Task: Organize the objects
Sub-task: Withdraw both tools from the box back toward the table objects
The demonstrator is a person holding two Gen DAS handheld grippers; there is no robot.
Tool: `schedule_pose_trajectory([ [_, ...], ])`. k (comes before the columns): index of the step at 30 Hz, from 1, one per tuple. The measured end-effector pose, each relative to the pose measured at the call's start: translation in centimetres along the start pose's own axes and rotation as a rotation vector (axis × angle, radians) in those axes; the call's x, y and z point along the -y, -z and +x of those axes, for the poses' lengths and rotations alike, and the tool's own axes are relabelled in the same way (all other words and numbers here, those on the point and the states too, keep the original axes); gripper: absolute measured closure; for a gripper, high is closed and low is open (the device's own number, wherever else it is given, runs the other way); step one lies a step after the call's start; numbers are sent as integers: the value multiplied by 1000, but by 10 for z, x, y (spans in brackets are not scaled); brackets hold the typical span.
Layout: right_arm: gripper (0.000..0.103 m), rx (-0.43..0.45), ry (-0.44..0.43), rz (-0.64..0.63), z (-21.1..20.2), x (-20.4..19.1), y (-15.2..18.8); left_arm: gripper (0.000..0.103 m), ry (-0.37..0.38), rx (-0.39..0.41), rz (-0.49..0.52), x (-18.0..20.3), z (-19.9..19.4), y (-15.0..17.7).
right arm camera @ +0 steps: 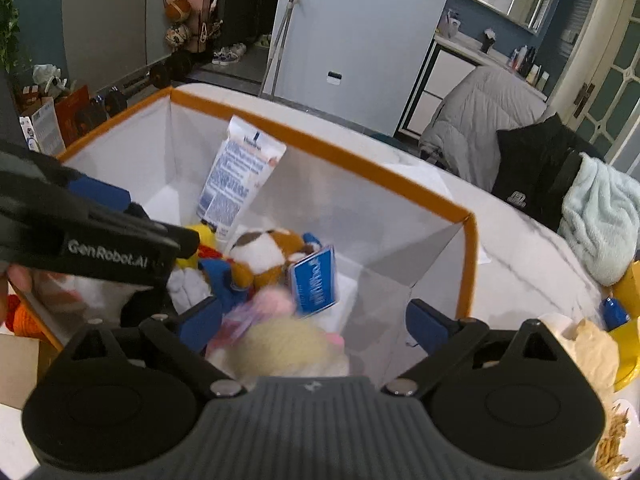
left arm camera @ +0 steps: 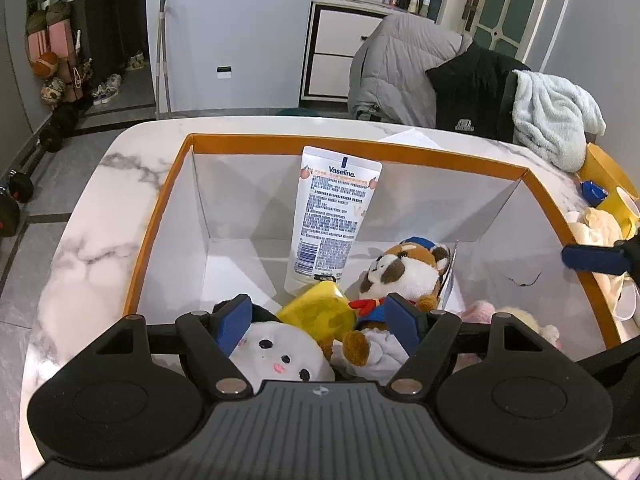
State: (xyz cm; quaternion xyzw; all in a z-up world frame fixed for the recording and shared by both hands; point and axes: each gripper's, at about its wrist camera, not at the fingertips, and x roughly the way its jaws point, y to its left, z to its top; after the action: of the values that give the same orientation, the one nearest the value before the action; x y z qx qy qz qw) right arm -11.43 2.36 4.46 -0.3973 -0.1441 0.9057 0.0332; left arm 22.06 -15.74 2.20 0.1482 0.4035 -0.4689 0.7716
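With both our left gripper (left arm camera: 316, 320) and right gripper (right arm camera: 316, 322) spread and empty, the blurred pink-and-cream plush (right arm camera: 288, 340) below the right fingers probably handles light and squashy, best pinched mid-body.

A home: shoes (left arm camera: 106, 90) by the wall, coats (left arm camera: 404, 68) over chairs.

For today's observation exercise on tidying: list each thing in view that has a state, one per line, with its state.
Orange-rimmed box: open-topped, partly filled.
Vaseline tube: leaning on the box's far wall, cap down.
Raccoon plush: lying in the box.
White plush: lying in the box.
Left hand-held gripper: open, holding nothing.
Right hand-held gripper: open, holding nothing.
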Motion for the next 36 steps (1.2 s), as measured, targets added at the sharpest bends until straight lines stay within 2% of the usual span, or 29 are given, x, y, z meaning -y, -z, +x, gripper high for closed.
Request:
schedule_pose_trajectory([
  [5, 5, 40, -10, 18, -16, 8, 9, 17, 12, 72, -13, 1, -21, 5],
  [10, 5, 110, -42, 67, -48, 18, 33, 15, 42, 163, -36, -1, -62, 19],
  [15, 2, 196, -112, 168, -95, 24, 79, 14, 88, 228, -91, -8, -109, 56],
  [18, 1, 225, -169, 211, -116, 18, 116, 13, 79, 267, -108, -10, -134, 86],
  [21, 1, 239, -189, 224, -129, 5, 153, 12, 72, 301, -128, -13, -152, 123],
  [29, 1, 228, -209, 294, -128, -28, 231, 9, 27, 331, -174, -11, -158, 210],
  [36, 1, 209, -225, 319, -119, -41, 256, 9, -5, 311, -127, -5, -149, 238],
])
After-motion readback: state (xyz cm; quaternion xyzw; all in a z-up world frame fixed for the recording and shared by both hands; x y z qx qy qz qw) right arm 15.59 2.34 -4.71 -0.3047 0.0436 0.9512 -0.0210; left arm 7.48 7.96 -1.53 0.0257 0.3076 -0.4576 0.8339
